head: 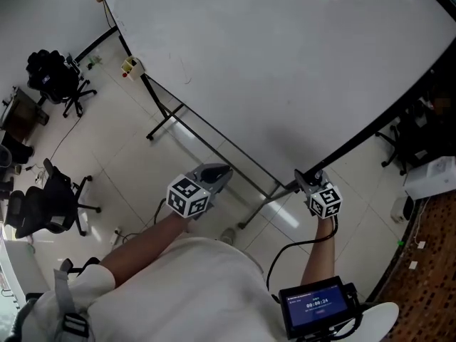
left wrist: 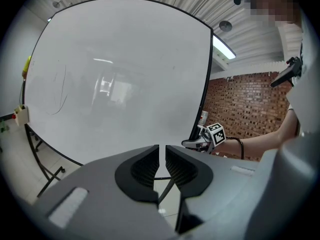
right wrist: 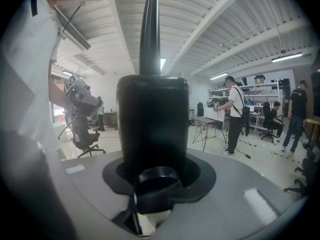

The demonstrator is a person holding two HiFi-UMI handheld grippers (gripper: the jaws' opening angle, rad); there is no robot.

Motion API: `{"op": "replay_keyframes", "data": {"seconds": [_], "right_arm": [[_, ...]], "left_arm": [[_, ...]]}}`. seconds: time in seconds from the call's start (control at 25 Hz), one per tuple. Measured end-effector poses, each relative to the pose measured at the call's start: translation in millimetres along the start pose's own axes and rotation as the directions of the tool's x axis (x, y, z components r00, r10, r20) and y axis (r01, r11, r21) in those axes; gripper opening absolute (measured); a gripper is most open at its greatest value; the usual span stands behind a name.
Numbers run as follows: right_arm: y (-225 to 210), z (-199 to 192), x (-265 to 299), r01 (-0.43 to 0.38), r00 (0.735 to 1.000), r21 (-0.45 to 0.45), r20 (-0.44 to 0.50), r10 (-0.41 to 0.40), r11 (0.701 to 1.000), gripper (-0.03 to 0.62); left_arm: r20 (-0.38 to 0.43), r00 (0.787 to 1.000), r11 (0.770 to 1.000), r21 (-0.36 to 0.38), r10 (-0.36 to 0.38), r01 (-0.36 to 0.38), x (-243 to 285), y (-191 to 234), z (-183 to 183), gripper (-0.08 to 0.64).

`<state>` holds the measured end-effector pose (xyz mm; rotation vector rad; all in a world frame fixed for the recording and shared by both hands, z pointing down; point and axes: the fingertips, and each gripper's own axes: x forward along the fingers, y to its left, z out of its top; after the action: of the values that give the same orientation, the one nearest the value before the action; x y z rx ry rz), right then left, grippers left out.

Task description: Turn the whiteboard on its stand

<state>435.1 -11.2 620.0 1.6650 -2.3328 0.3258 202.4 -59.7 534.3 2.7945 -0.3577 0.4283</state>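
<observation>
The big whiteboard (head: 285, 63) hangs tilted on its black stand (head: 171, 116) and fills the upper head view. My right gripper (head: 308, 182) is shut on the black corner of the board's frame (right wrist: 152, 119), which stands thick between its jaws in the right gripper view. My left gripper (head: 222, 172) hovers below the board's lower edge, apart from it, with its jaws almost touching and nothing between them (left wrist: 162, 156). In the left gripper view the white face of the board (left wrist: 120, 84) lies ahead, and the right gripper (left wrist: 206, 138) shows at its black edge.
Black office chairs (head: 53, 77) (head: 43, 201) stand on the tiled floor to the left. A small holder (head: 130, 66) hangs at the board's far corner. A white box (head: 431, 177) and a dark chair sit to the right. Several people (right wrist: 235, 114) stand by tables behind.
</observation>
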Motion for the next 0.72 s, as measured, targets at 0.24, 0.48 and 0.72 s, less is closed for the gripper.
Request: {"op": "replay_keyframes", "data": {"seconds": [0.24, 0.48, 0.72], "right_arm": [[2, -3, -6, -0.001, 1.0, 0.001, -0.004, 0.001, 1.0, 0.149], [-1, -6, -18, 0.002, 1.0, 0.005, -0.019, -0.002, 1.0, 0.149], [4, -20, -44, 0.005, 1.0, 0.028, -0.027, -0.004, 1.0, 0.152]], "left_arm": [[-0.006, 1.0, 1.0, 0.004, -0.012, 0.012, 4, -2, 0, 0.06], [-0.004, 1.0, 1.0, 0.006, -0.021, 0.021, 6, -3, 3, 0.06], [-0.022, 0.999, 0.999, -0.001, -0.035, 0.035, 6, -8, -8, 0.06]]}}
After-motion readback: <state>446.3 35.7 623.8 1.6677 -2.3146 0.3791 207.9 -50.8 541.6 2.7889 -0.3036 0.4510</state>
